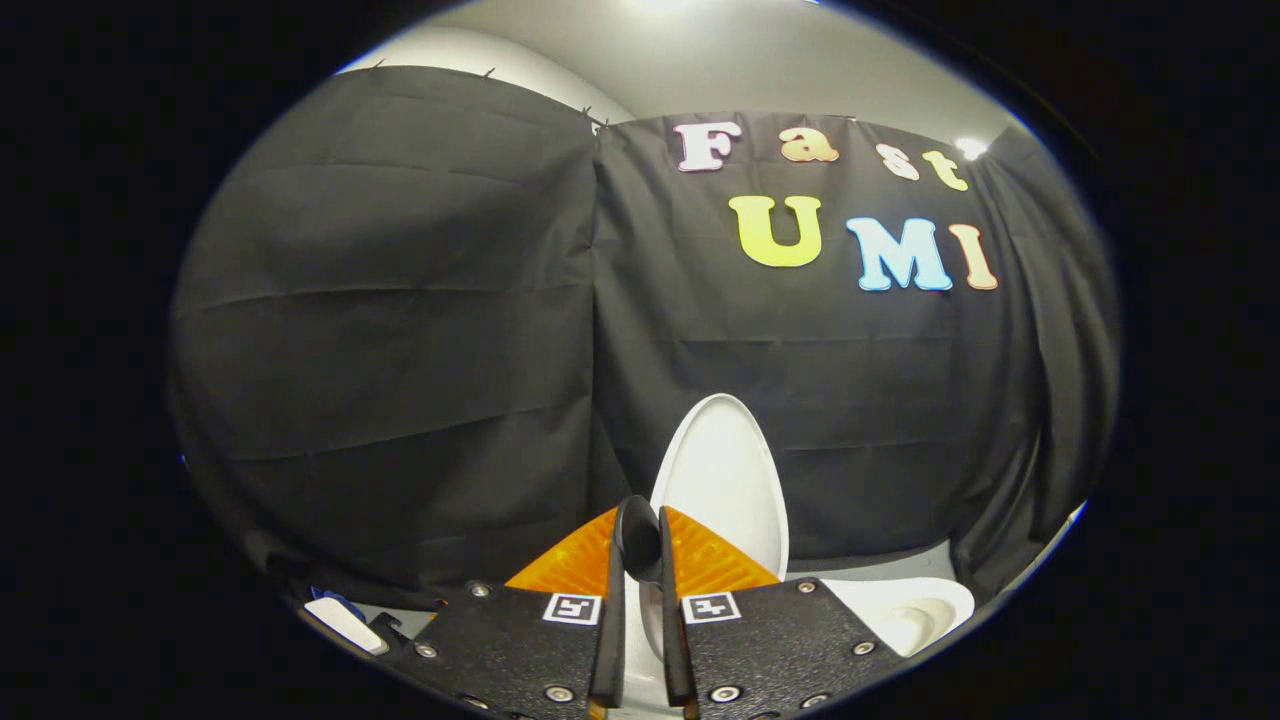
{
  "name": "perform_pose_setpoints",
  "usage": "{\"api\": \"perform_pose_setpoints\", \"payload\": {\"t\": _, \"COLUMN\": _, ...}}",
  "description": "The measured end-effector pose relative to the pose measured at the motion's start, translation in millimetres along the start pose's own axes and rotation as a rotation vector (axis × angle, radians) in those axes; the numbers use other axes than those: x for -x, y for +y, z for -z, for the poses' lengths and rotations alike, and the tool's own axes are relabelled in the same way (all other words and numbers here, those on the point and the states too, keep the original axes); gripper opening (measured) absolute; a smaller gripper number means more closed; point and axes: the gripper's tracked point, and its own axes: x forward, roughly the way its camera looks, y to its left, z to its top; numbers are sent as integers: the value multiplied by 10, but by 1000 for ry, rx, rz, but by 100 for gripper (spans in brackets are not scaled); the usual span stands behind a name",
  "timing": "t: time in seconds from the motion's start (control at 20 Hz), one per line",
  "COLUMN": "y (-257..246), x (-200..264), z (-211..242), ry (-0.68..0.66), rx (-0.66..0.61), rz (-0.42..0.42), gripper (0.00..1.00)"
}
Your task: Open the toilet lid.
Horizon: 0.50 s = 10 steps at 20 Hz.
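The white toilet lid [725, 480] stands raised, nearly upright against the black cloth wall, just beyond my fingers. My gripper [640, 516] is nearly closed, and its two fingers press on a small dark rounded tab [636, 540] at the lid's left edge. Below and to the right of the lid, part of the white seat and bowl rim [900, 612] shows. The fingers hide the lid's lower edge and hinge.
Black cloth walls close in behind and to the left of the toilet. A white flat object [345, 622] with something blue next to it lies low on the left. A strip of pale floor runs behind the bowl on the right.
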Motion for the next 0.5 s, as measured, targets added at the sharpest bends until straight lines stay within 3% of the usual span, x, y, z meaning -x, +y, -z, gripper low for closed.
{"api": "perform_pose_setpoints", "payload": {"t": 0.2, "y": 71, "x": 185, "z": -293, "ry": -73, "rx": -137, "rz": -133, "gripper": 33}}
{"api": "perform_pose_setpoints", "payload": {"t": 0.45, "y": -471, "x": 581, "z": -899, "ry": -197, "rx": -237, "rz": -75, "gripper": 93}}
{"api": "perform_pose_setpoints", "payload": {"t": 0.5, "y": -618, "x": 648, "z": -963, "ry": -205, "rx": -246, "rz": -60, "gripper": 94}}
